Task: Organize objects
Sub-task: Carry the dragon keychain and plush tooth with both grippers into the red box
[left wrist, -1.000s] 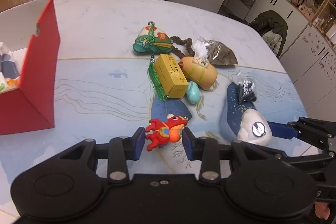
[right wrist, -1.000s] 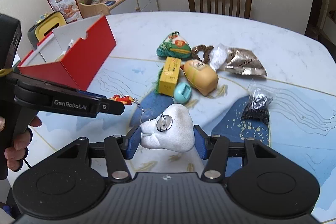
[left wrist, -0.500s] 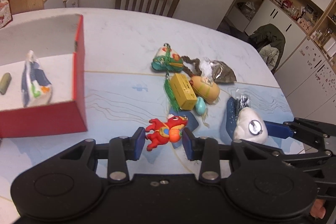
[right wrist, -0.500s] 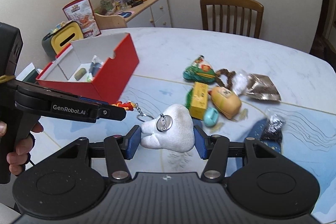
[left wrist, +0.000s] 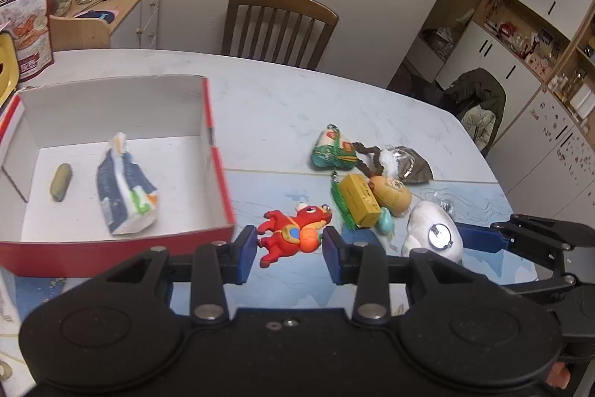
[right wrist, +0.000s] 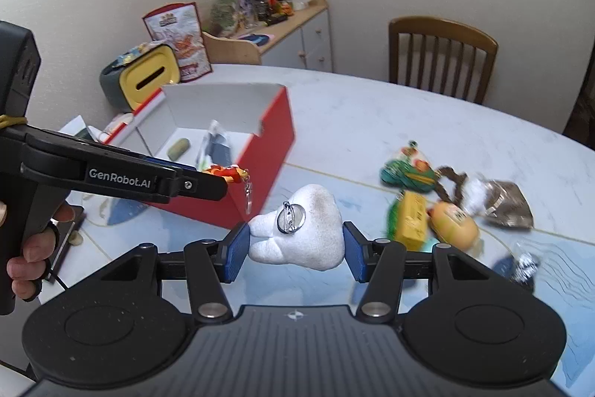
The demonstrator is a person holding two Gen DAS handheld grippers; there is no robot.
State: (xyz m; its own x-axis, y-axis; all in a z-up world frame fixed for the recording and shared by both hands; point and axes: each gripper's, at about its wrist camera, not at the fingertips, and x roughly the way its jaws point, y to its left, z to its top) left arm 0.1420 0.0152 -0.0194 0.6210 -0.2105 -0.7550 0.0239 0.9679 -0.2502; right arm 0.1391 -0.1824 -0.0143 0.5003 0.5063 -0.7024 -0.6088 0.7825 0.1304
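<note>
My left gripper (left wrist: 290, 246) is shut on a red dragon toy (left wrist: 293, 231), held in the air beside the near right corner of the red box (left wrist: 219, 173). My right gripper (right wrist: 295, 246) is shut on a white tooth-shaped plush (right wrist: 305, 229) with a metal ring, also lifted off the table. In the right wrist view the left gripper (right wrist: 227, 183) shows at the left with the dragon toy (right wrist: 227, 172) and its dangling key ring, near the red box (right wrist: 271, 151). The box holds a blue-and-white packet (left wrist: 124, 185) and a small green piece (left wrist: 61, 181).
Loose items lie in a cluster on the table: a green pouch (left wrist: 333, 153), a yellow block (left wrist: 359, 199), a tan oval toy (left wrist: 390, 194), a dark foil bag (left wrist: 411, 166). A wooden chair (left wrist: 277, 25) stands behind. A yellow container (right wrist: 148, 75) sits past the box.
Both grippers rose and travelled left with their toys, from over the item cluster to beside the red box. The box's inside has come into view.
</note>
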